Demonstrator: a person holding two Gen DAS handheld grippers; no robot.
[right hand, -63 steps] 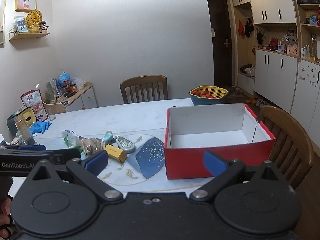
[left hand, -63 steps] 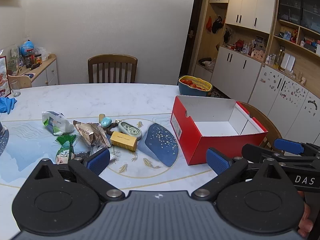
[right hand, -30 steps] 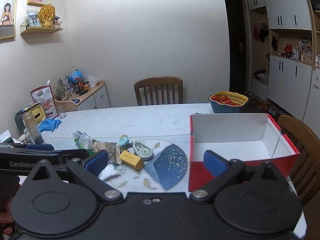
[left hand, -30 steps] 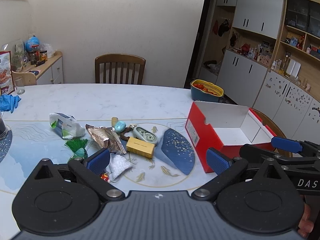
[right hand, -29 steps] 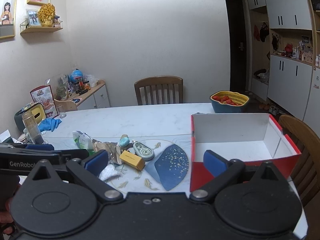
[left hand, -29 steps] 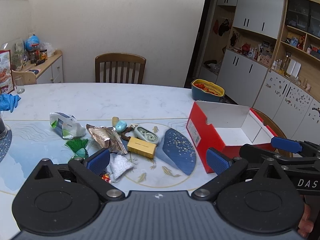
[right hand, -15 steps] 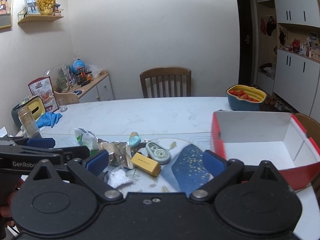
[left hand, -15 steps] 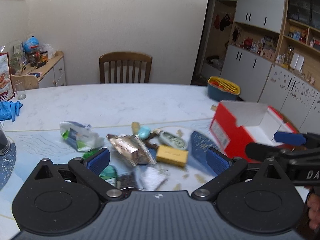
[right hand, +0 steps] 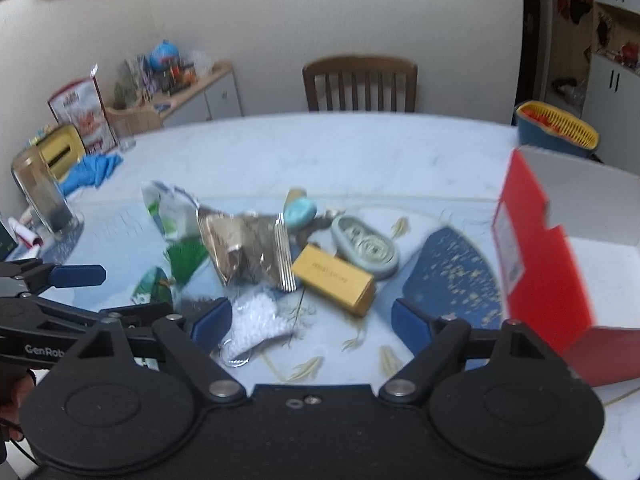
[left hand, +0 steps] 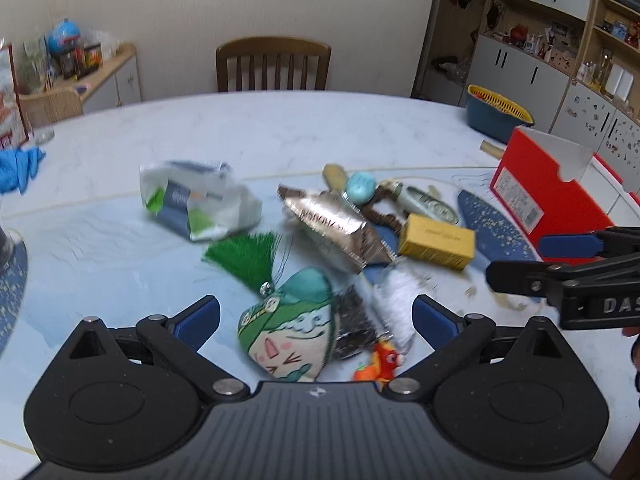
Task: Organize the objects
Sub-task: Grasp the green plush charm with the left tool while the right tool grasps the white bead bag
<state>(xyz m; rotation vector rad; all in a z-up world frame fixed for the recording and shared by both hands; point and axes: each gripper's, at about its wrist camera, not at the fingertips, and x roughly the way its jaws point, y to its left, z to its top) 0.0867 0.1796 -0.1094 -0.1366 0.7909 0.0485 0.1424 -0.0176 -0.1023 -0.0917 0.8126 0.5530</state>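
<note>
clutter: yellow box (right hand: 334, 285), foil packet (right hand: 244, 250), green doll (left hand: 290, 330) heaped mid-table | red box (right hand: 544, 256) empty, far right, ready to fill | left gripper (left hand: 316, 316) spread over doll | right gripper (right hand: 312, 316) closing, nothing pinched, nearing yellow box

Plain pale wall (left hand: 240, 0) at rear. Wooden slat-back chair (left hand: 273, 65) top centre, behind the marbled tabletop (left hand: 260, 120). Low sideboard (left hand: 100, 76) upper left; white cabinets (left hand: 532, 76) and open shelving upper right.
</note>
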